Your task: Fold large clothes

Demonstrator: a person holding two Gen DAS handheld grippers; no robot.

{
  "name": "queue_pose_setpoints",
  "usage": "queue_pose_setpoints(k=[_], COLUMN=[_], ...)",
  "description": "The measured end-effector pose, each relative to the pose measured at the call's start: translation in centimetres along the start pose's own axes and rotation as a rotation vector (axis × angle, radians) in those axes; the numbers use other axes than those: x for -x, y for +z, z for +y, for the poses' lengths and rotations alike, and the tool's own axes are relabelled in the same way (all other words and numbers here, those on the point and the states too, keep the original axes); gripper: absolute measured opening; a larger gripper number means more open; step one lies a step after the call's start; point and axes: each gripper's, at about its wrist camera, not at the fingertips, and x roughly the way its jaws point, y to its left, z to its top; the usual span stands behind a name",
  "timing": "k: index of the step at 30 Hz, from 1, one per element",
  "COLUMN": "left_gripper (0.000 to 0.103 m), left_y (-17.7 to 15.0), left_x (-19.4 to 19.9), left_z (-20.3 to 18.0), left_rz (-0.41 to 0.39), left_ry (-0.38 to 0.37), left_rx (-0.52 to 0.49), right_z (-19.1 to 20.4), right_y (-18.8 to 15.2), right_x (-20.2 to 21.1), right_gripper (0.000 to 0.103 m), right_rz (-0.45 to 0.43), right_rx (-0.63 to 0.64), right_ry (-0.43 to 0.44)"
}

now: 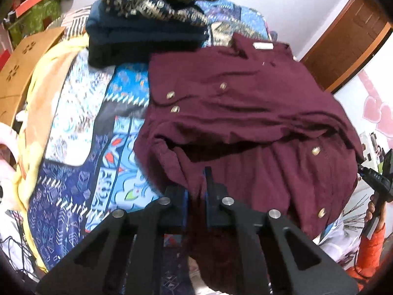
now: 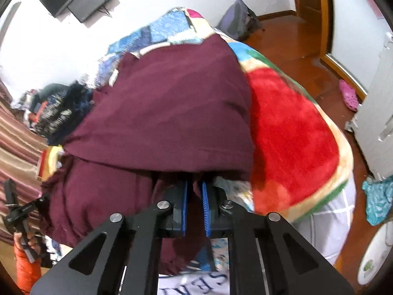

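Maroon buttoned cloth garment (image 1: 245,113): near hem pinched by left gripper (image 1: 197,191) and right gripper (image 2: 194,191); fingertips buried in folds.

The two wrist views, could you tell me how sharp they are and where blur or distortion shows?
Left wrist view: the maroon shirt and its buttons read fairly sharp, the yellow cloth at the left edge smears. Right wrist view: softer overall, the clothes pile is streaked, and the fisheye bends the door frame. Dark corners ring both.
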Motion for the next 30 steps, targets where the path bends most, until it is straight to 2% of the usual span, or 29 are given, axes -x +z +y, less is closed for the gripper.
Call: queue_pose_setpoints(k=[9, 13, 17, 23, 26, 30], left_gripper=[0.007, 0.007, 0.007, 0.007, 0.007, 0.008], left_y=[3.9, 5.8, 8.1, 10.9, 12.3, 13.6], left_x=[2.7, 2.5, 1.0, -2.3, -4.5, -7.6], left_z=[-0.3, -0.4, -0.2, 0.5, 0.9, 1.5], left_rz=[-0.126, -0.149, -0.154, -0.141, -0.119, -0.082], left_ry=[-0.078, -0.095, -0.079, -0.055, -0.037, -0.016], left_rx=[0.055, 0.069, 0.081, 0.095, 0.098, 0.113], right_z=[3.7, 4.9, 5.7, 5.8, 5.3, 4.3], right_y=[4.5, 7.5, 9.8, 13.5, 14.5, 15.3], right_x=[1.0, 1.2, 0.8, -3.8, -7.3, -9.5], right_gripper=[0.007, 0.007, 0.005, 0.005, 0.005, 0.005], right_rz=[-0.087, -0.134, -0.175, -0.128, -0.075, -0.041], right_rx=[0.11, 0.133, 0.164, 0.169, 0.151, 0.113], right_ry=[0.042, 0.052, 0.031, -0.007, -0.035, -0.062])
